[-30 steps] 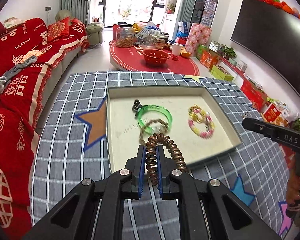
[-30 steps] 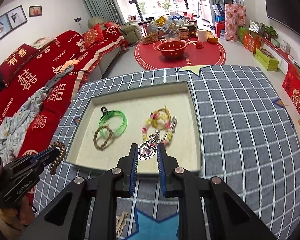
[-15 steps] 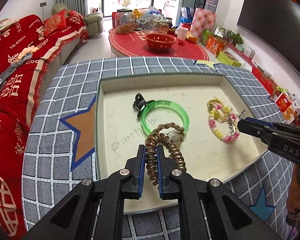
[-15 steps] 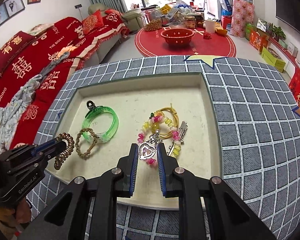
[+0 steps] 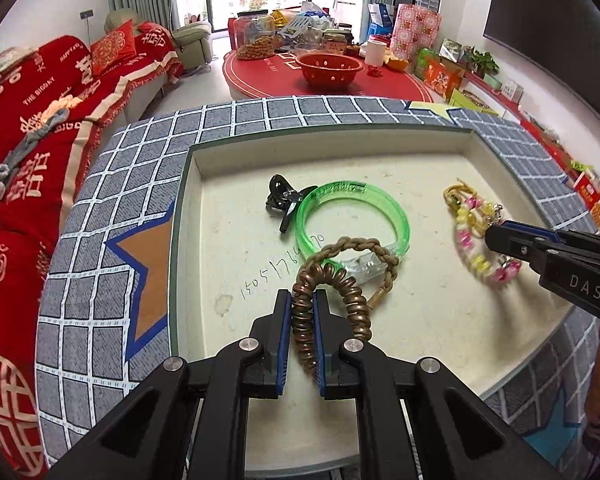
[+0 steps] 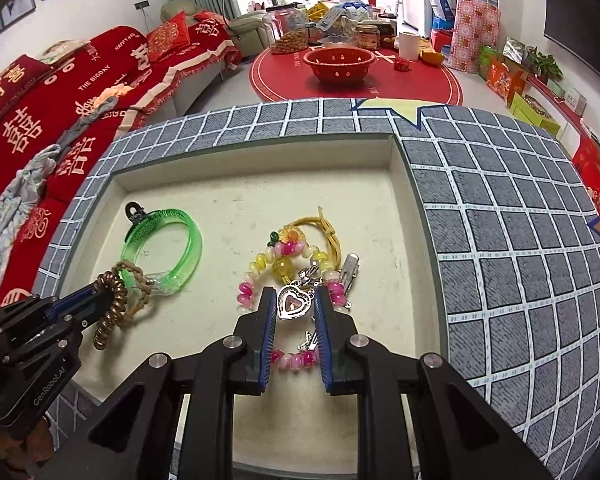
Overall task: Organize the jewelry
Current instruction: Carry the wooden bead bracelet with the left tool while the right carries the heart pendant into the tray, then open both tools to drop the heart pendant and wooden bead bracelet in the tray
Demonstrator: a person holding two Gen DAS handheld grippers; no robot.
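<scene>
Left gripper [image 5: 303, 308] points steeply down over the tray's [image 5: 188, 184] near edge, its blue-padded jaws pinched narrow on a coppery spiral coil [image 5: 342, 292] that loops up and to the right of the fingers. Just beyond the coil, inside the tray, lies a braided tan cord loop [image 5: 370, 246] overlapping the near rim of a clear green bangle [image 5: 352, 216]; a small black clip [image 5: 282, 200] sits at the bangle's far left.

Right gripper [image 6: 294, 306] tilts down the same way over the tray's right half, jaws narrow around a silver heart pendant [image 6: 294, 305]. The pendant hangs over a ring of pink, yellow and white beads [image 6: 260, 276]. A yellow cord [image 6: 320, 228] with a flower bead and a silver hair clip [image 6: 348, 272] lie among the beads.

Shallow, square and cream, the tray bears scribbled digits and rests on a round cushion [image 6: 500, 208] of grey cloth with a white grid and stars. A red sofa [image 5: 32, 128] stands to the left, and beyond the cushion a red table [image 6: 356, 80] holds a red colander.
</scene>
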